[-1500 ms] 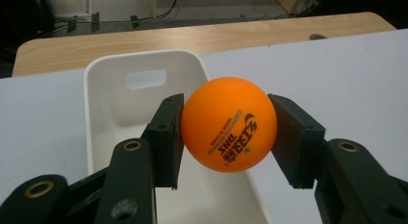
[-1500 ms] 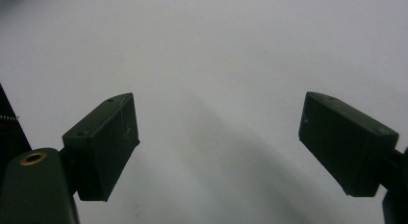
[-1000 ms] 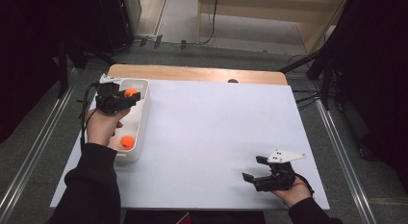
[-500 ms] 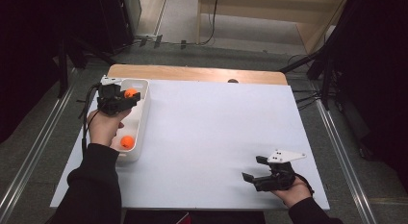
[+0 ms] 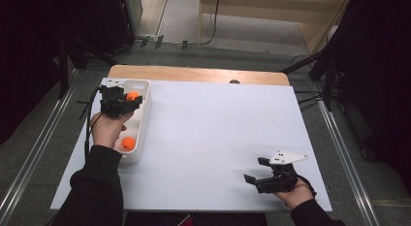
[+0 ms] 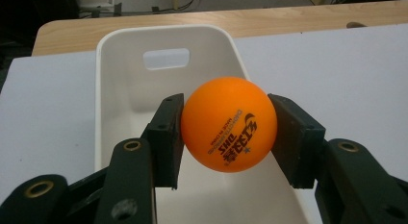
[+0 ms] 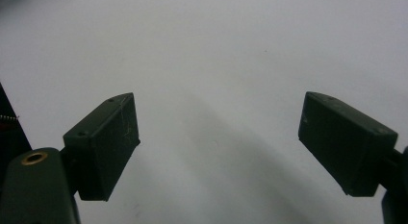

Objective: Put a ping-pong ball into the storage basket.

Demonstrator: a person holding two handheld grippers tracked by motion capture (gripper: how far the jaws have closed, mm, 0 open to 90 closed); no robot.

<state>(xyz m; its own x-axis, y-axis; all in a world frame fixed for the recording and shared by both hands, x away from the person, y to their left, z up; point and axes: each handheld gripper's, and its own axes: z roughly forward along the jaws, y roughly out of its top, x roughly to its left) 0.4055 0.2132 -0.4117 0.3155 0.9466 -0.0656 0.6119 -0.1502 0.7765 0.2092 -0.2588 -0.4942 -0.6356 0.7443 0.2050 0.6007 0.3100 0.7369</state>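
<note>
Meanwhile, left hand-held gripper (image 6: 226,132) pinches an orange ball (image 6: 229,124) above the white bin (image 5: 143,114) holding another ball (image 5: 128,143).

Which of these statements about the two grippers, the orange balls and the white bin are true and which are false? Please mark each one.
1. The left gripper is shut on an orange ball. True.
2. That ball is held above the white bin. True.
3. The right gripper also holds a ball. False: its jaws stand open with nothing between them, over the white table.
4. A second orange ball lies inside the bin. True.
5. The bin stands at the right edge of the table, next to the right gripper. False: in the high view it stands at the left edge, by the left hand.
</note>
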